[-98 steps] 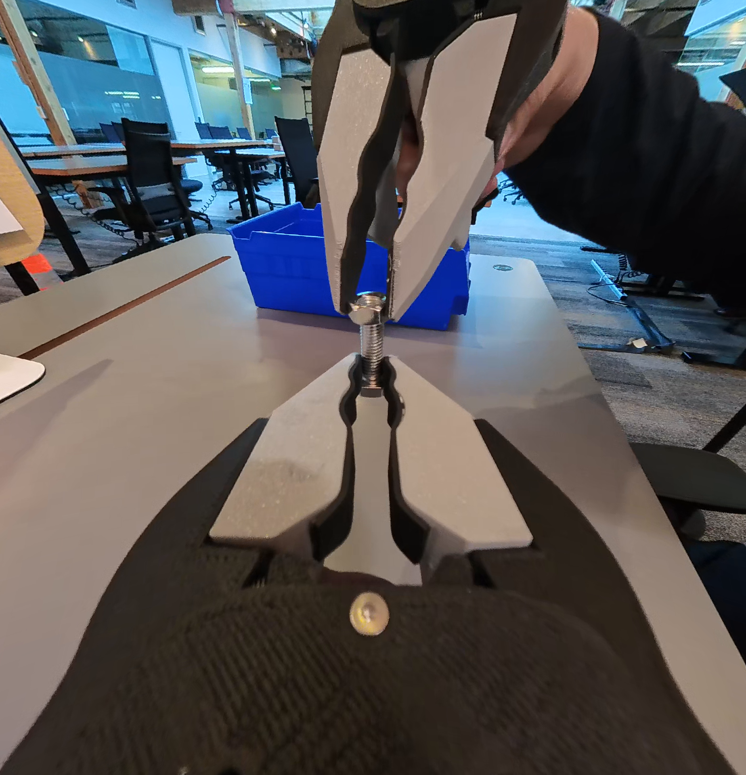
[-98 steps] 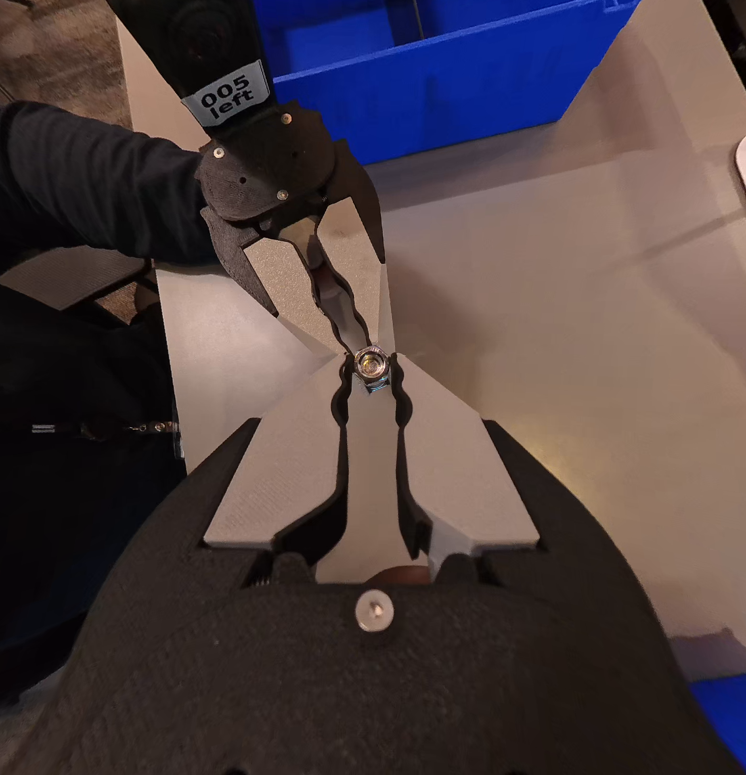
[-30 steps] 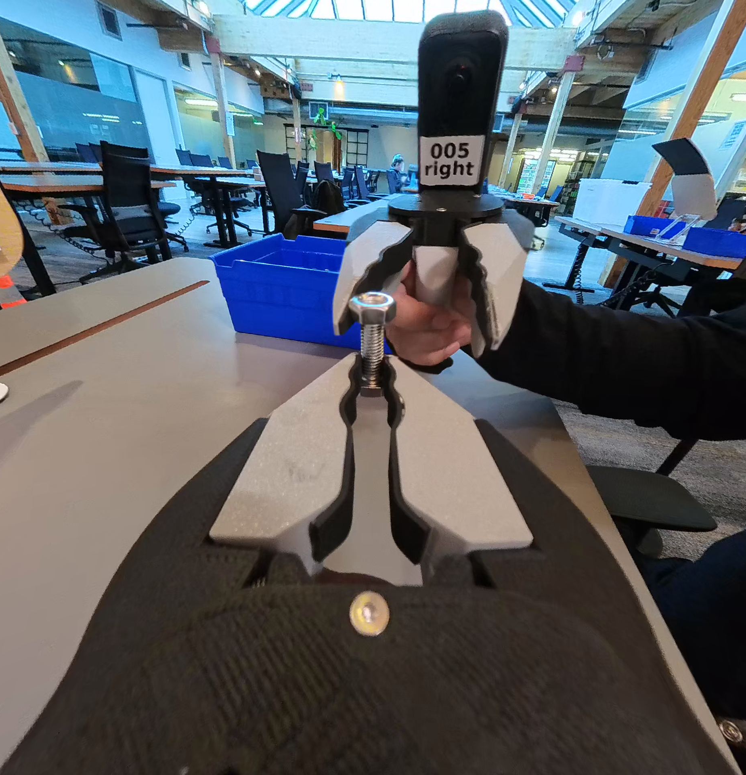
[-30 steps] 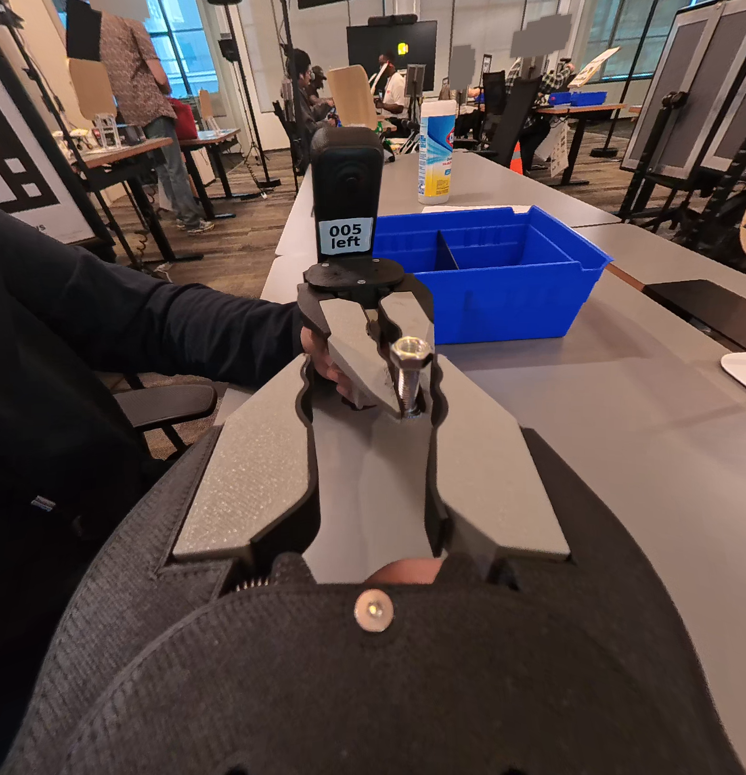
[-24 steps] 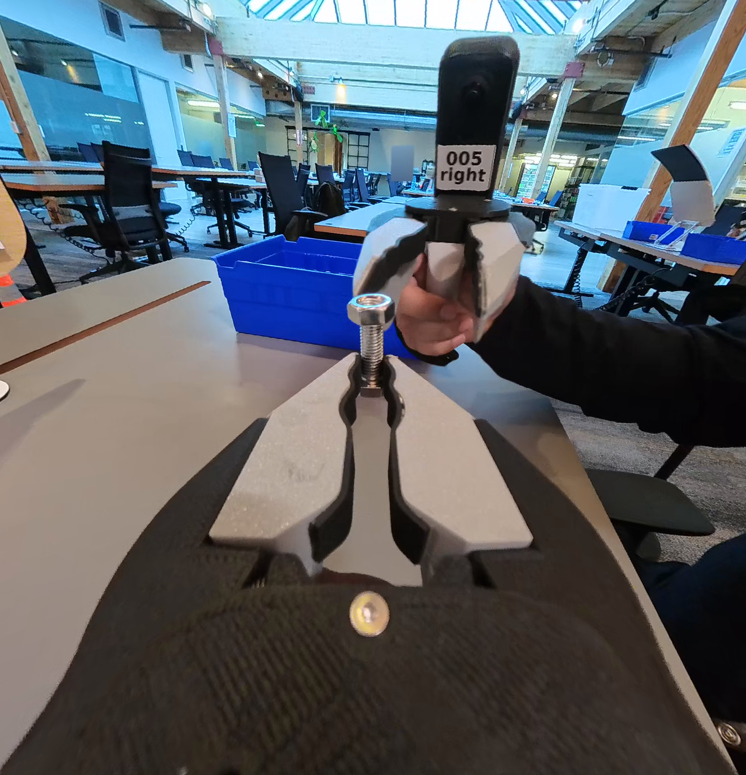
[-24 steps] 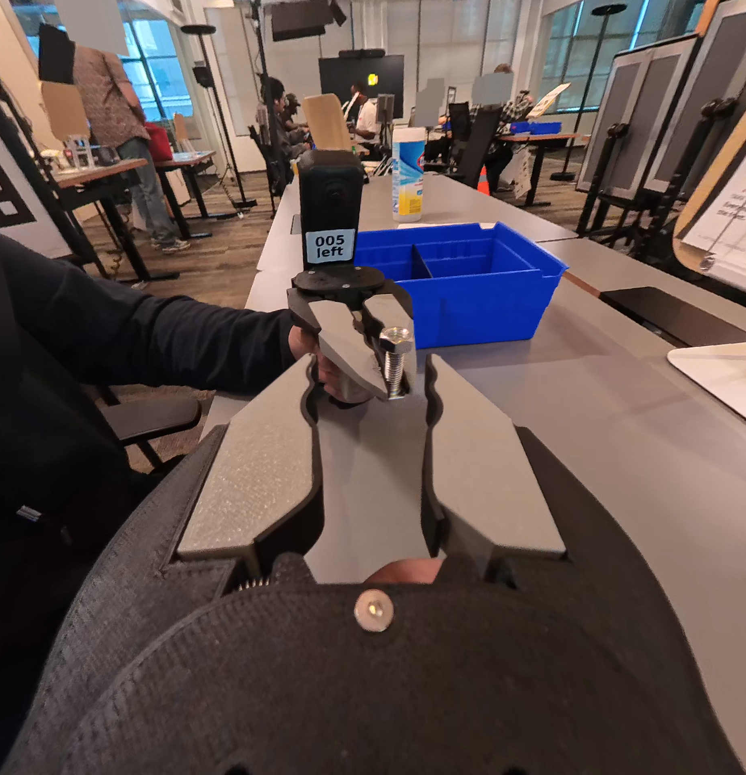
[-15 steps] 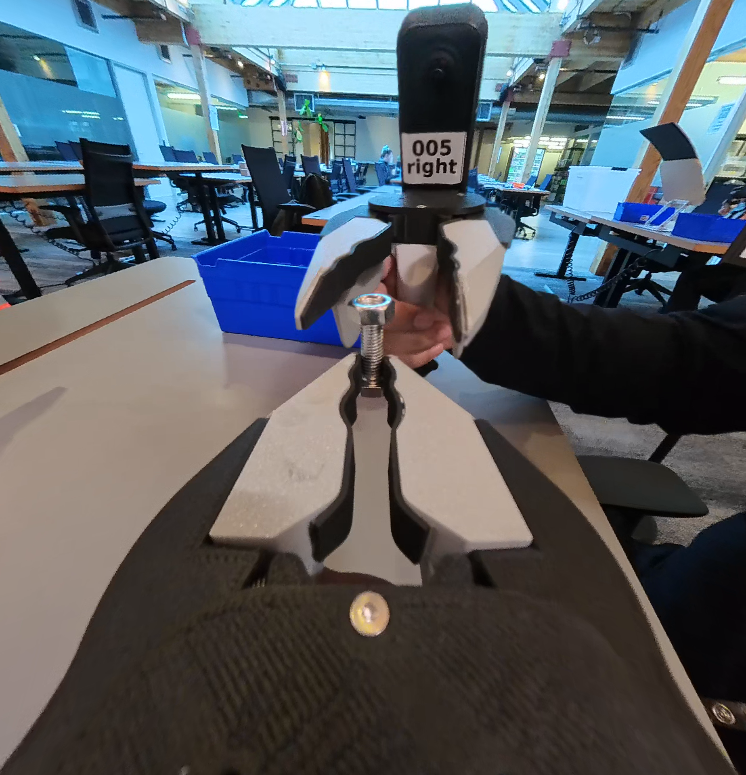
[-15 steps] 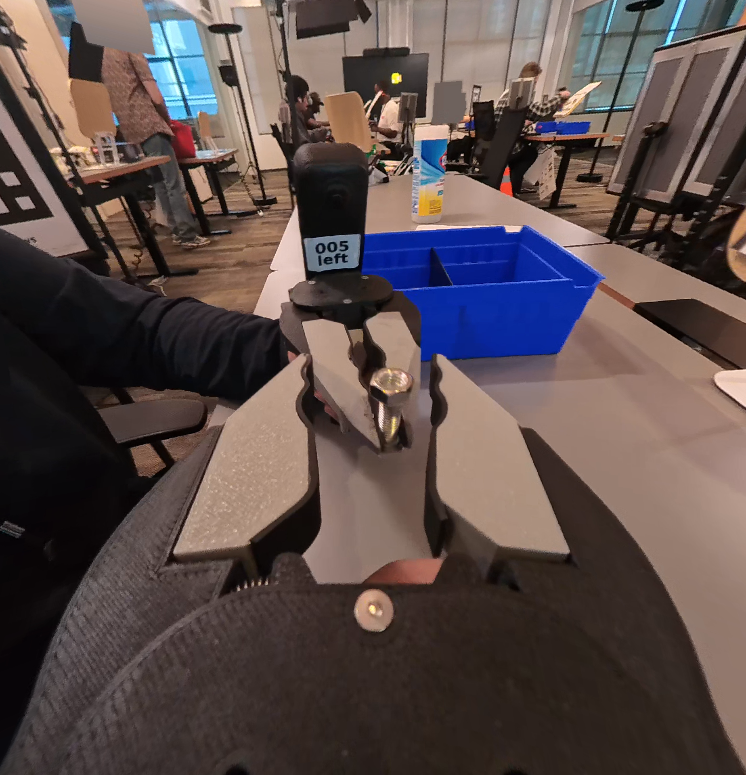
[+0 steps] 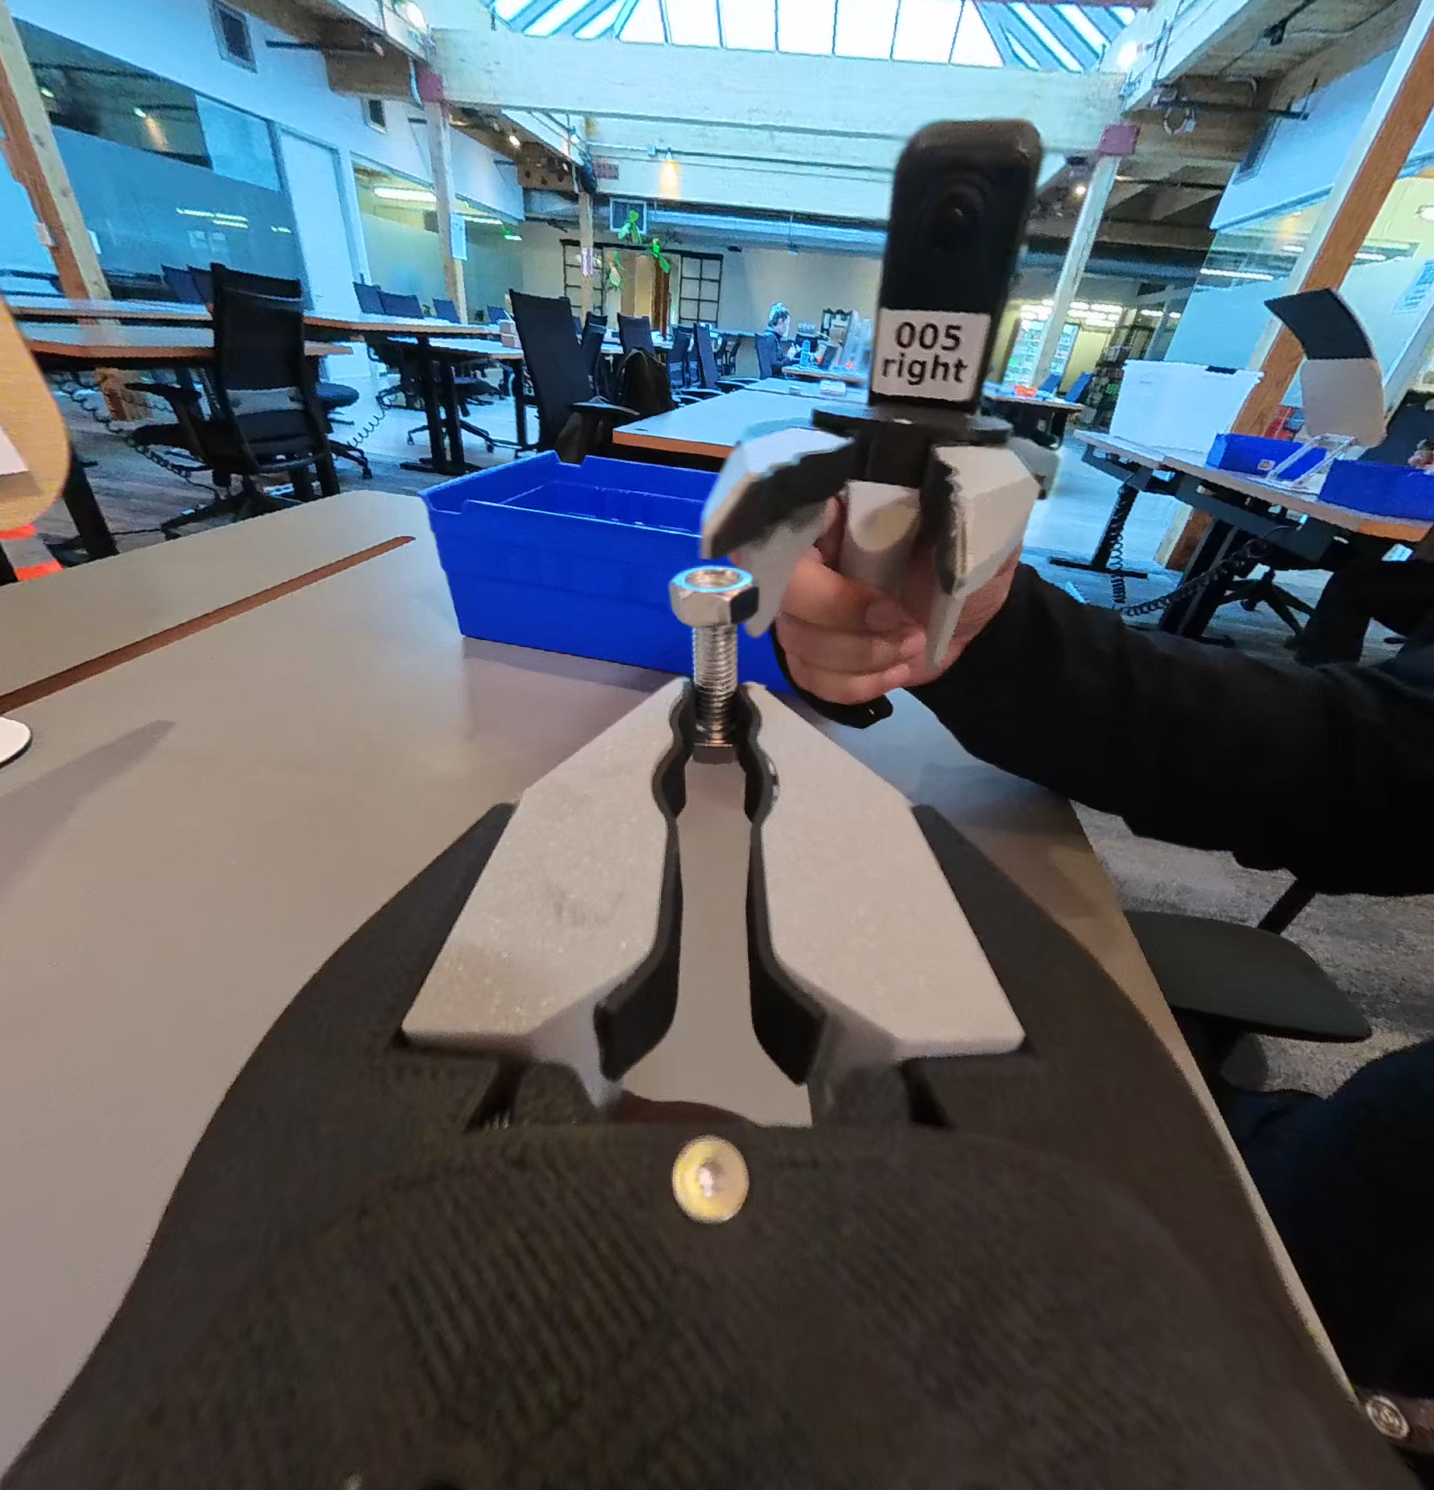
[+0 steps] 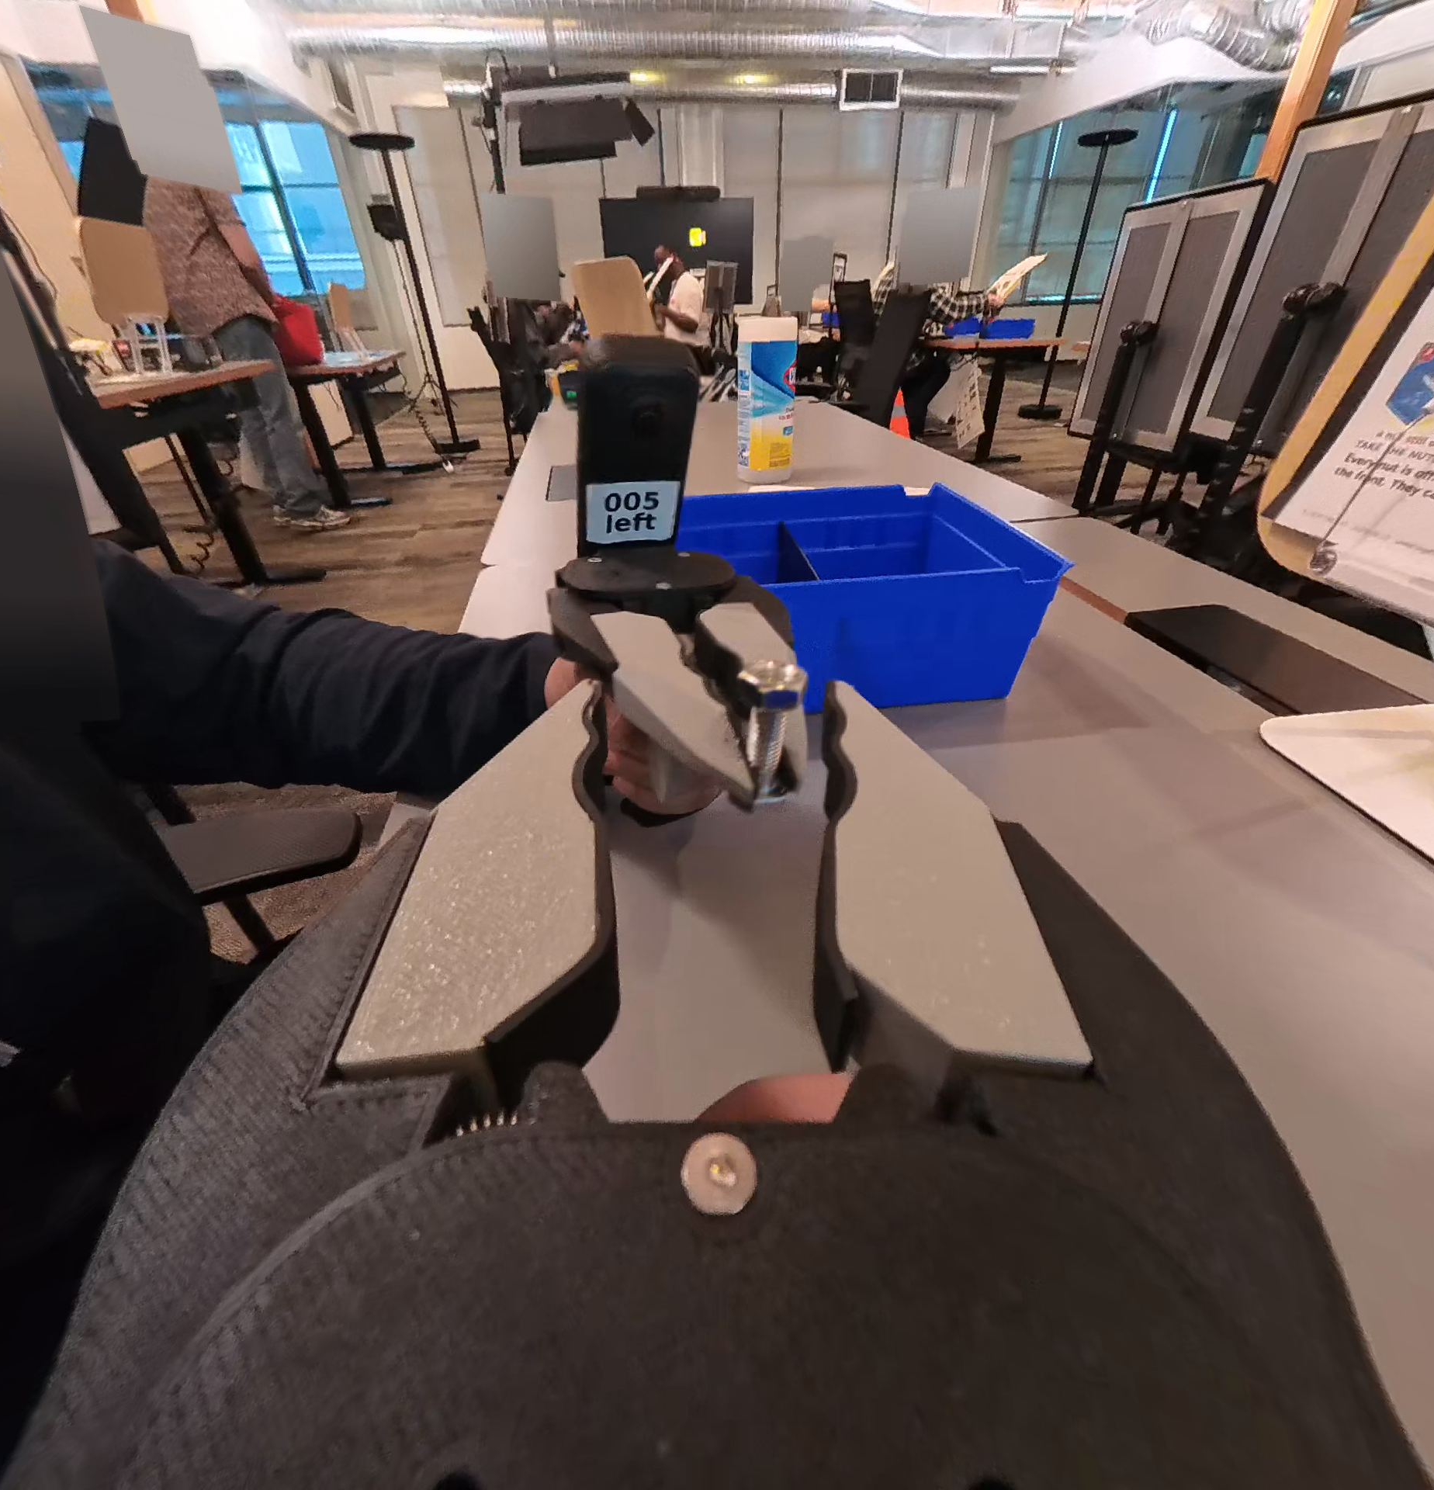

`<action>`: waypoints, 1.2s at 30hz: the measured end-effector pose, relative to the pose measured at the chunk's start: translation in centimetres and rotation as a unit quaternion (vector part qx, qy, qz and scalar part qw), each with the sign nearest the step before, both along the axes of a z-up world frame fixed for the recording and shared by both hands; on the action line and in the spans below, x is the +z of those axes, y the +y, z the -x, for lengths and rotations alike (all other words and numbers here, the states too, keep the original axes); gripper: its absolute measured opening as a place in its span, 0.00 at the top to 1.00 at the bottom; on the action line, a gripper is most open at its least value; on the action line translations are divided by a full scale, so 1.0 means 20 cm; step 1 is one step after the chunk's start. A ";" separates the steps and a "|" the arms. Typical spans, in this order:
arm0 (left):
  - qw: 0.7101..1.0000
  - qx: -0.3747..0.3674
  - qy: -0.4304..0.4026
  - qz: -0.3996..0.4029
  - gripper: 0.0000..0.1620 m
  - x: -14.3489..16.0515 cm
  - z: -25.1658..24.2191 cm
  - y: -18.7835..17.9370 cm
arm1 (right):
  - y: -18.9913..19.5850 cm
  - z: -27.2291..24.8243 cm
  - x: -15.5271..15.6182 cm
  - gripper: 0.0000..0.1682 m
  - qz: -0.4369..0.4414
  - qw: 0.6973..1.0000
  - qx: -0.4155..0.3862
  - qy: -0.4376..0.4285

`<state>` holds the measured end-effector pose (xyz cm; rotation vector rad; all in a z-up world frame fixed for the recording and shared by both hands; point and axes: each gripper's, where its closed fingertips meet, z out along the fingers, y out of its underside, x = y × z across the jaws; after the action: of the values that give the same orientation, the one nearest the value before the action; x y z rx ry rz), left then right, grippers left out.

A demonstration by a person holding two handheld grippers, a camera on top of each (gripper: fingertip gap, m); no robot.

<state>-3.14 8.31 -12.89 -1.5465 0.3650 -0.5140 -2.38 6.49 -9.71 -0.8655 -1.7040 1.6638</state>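
Only the right wrist view shows the blue bin's (image 10: 899, 637) divider. The left gripper (image 9: 714, 726) pinches an upright silver bolt (image 9: 714, 637); the right gripper (image 10: 710, 742) is spread.

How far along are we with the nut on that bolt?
Done: the left gripper has the bolt clamped upright by its lower end. In hand: the nut sits at the very top of the thread, still on; the right gripper is open close by, not closed on it. Left, if the nut is to come off: the last turns. Nothing shows in the blue bin.
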 end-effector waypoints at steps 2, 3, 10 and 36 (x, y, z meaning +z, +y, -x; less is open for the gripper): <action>1.000 -0.012 0.008 0.000 0.96 -0.01 -0.03 -0.01 | -0.03 0.05 -0.02 0.69 -0.006 1.000 0.007 -0.009; 1.000 -0.019 0.010 -0.001 0.96 -0.01 -0.05 -0.01 | -0.04 0.07 -0.03 0.69 -0.007 1.000 0.014 -0.012; 1.000 -0.027 0.007 -0.007 0.96 0.00 -0.07 -0.02 | -0.12 0.09 -0.03 0.72 0.013 0.998 0.059 -0.014; 0.999 0.036 -0.027 0.021 0.96 -0.02 0.11 0.03 | 0.06 0.03 0.00 0.79 0.068 0.997 0.015 0.033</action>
<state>-5.40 8.89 -13.23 -1.5774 0.2580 -0.5087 -2.99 7.73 -9.63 -0.8402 -1.5819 1.8254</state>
